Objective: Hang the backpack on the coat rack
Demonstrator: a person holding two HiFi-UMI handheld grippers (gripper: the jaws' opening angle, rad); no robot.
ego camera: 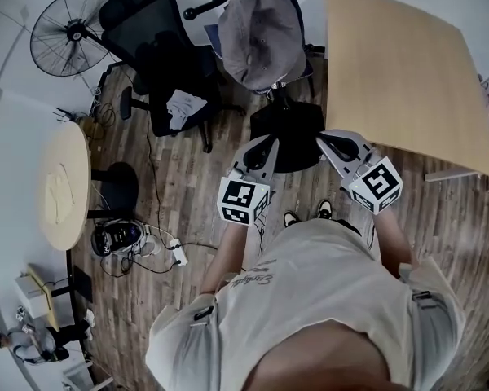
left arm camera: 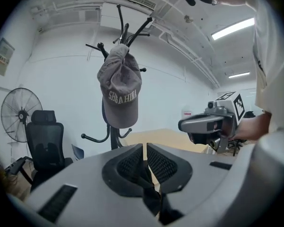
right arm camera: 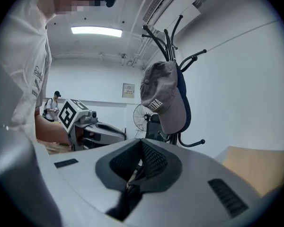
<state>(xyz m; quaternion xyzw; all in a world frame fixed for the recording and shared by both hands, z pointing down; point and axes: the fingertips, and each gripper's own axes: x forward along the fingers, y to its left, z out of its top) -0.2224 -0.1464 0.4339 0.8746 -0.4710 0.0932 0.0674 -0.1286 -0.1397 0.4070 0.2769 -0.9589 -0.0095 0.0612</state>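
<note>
The black backpack hangs low between my two grippers in the head view. My left gripper is shut on a thin black strap that drops from its jaws. In the same way, my right gripper is shut on a black strap. The black coat rack stands straight ahead, and a grey cap hangs on its hooks. Both grippers point nearly level at the rack, side by side.
A black office chair and a floor fan stand left of the rack. A wooden table lies to the right, a round table far left. Cables and a power strip lie on the floor. A person stands far off.
</note>
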